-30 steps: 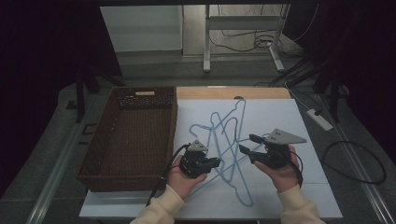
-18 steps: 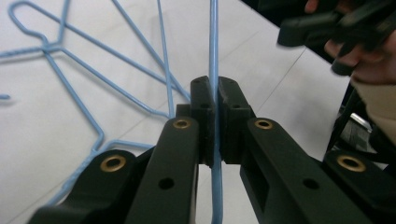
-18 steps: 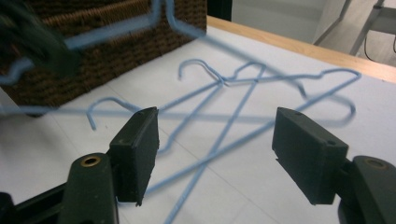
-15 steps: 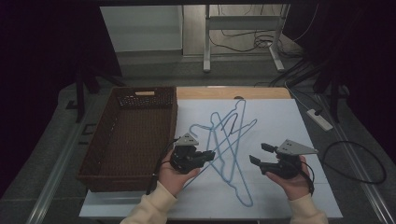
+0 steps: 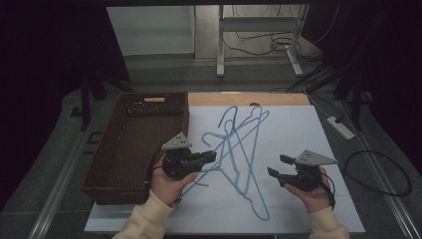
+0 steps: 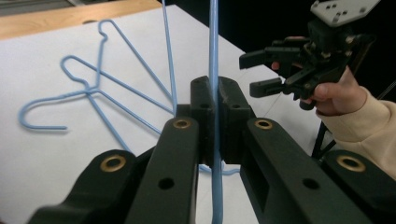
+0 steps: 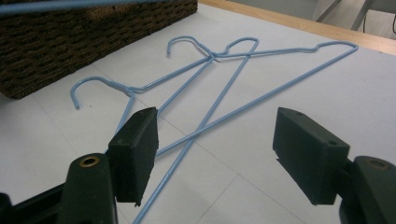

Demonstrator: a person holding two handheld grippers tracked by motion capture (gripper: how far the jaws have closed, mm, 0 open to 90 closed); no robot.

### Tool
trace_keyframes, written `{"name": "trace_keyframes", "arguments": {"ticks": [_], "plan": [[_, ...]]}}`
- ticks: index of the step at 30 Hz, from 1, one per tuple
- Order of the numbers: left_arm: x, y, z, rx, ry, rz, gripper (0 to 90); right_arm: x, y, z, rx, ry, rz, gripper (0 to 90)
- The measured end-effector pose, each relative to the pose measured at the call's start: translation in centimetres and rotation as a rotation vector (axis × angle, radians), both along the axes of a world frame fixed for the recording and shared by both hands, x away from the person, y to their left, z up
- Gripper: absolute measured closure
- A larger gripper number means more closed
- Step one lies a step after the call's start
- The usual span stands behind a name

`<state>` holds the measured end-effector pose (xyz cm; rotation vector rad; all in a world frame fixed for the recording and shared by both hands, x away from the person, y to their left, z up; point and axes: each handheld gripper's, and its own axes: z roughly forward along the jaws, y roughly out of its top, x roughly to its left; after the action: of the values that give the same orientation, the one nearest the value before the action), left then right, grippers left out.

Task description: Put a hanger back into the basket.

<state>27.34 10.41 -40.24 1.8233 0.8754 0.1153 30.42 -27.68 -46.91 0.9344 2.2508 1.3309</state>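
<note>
Desk: white sheet-covered desk [image 5: 298, 134], by which all things are carried.
Basket: brown woven rectangular basket [image 5: 134, 142], set at nine o'clock.
Hangers: blue wire clothes hangers [image 5: 244, 149], piled at the centre.
Left claw [image 5: 211, 157]: clenched on one hanger's wire [image 6: 214, 70].
Right claw [image 5: 278, 167]: held released at four o'clock, nothing gripped.

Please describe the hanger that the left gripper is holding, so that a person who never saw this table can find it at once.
Start at the brown wicker basket on the left of the white table. Just right of it, the left gripper is shut on a thin blue wire hanger. Unlike the other blue hangers lying flat on the table, this one is clamped between the jaws.
</note>
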Motion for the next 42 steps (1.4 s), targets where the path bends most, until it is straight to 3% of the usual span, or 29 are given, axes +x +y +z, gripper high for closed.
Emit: {"name": "trace_keyframes", "arguments": {"ticks": [14,42], "plan": [[-0.6,3.4,1.3,0.003,-0.052,0.039,86.3,0.1,0.0,-0.1,-0.02,0.007,0.0,32.0],[-0.7,9.9,1.5,-0.036,-0.086,0.119,86.3,0.4,0.3,-0.7,-0.052,0.02,0.006,32.0]]}}
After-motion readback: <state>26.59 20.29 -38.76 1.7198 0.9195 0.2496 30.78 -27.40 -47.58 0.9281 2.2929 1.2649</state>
